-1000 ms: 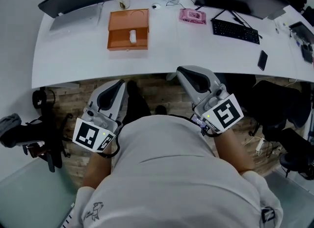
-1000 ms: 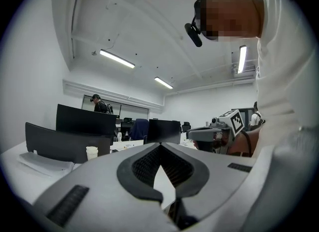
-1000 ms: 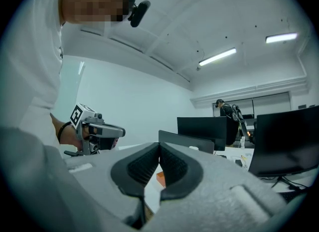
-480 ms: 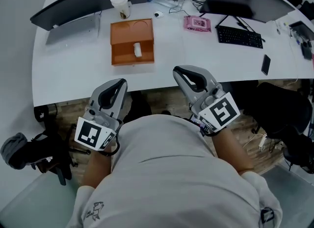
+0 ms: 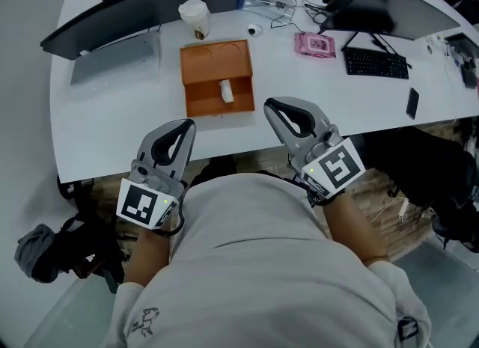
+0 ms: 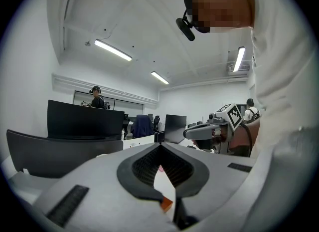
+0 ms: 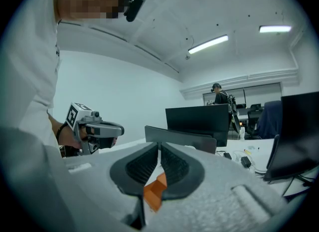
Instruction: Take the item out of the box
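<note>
An open orange box [image 5: 215,75] lies on the white table [image 5: 112,126], with a small white item [image 5: 227,90] upright in its front compartment. Both grippers hover over the table's near edge, short of the box and tilted upward. My left gripper [image 5: 184,125] is to the box's front left, its jaws shut and empty [image 6: 160,146]. My right gripper [image 5: 272,105] is just right of the box's front corner, its jaws all but closed with only a thin slit and nothing between them [image 7: 159,145]. A corner of the orange box [image 7: 154,190] shows below the right jaws.
A paper cup [image 5: 194,17] stands behind the box, with a grey laptop [image 5: 116,53] to its left. A pink pack [image 5: 314,44], keyboard [image 5: 376,63] and phone [image 5: 413,102] lie to the right. Dark monitors line the back edge. A dark bundle [image 5: 37,251] sits on the floor.
The person has moved up to the desk: the box and table edge have come nearer, and both grippers now reach over the table's front edge instead of the floor.
</note>
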`<state>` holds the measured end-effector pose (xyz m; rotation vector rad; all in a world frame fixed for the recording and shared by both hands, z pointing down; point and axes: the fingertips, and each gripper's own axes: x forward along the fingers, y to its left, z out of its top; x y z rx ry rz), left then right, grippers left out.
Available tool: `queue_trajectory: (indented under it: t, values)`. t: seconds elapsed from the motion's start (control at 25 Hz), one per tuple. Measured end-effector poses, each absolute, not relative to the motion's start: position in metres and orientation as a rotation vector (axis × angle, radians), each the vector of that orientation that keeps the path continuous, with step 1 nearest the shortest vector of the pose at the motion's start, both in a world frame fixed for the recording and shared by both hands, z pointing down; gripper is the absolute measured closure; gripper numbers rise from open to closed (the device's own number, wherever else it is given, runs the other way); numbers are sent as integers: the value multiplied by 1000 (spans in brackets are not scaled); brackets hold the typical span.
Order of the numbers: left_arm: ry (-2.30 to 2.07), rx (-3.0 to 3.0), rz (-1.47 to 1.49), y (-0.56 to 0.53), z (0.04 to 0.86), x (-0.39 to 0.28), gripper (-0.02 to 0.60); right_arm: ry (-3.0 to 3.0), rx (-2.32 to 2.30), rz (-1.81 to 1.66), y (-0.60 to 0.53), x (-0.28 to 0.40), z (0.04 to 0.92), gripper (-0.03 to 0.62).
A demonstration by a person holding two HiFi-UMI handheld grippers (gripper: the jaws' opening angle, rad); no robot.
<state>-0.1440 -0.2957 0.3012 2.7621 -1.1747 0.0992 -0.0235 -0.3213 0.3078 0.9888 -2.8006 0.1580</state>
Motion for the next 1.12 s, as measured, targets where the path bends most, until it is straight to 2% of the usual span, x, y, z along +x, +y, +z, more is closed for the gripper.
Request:
queue_trajectory:
  t: [0.32,0.92,1.12]
  values:
    - [-1094,2739,123,-339,324,-178,583,-2701,1027,291,-370,-62,344,548]
    - [-938,2662,231,-396,397,-203,583,-2331,1063,780,-429,-97,504,463]
    - [-913,2649,178,-418,415,-205,583,-2204,1028,862,-435,-103,561,444]
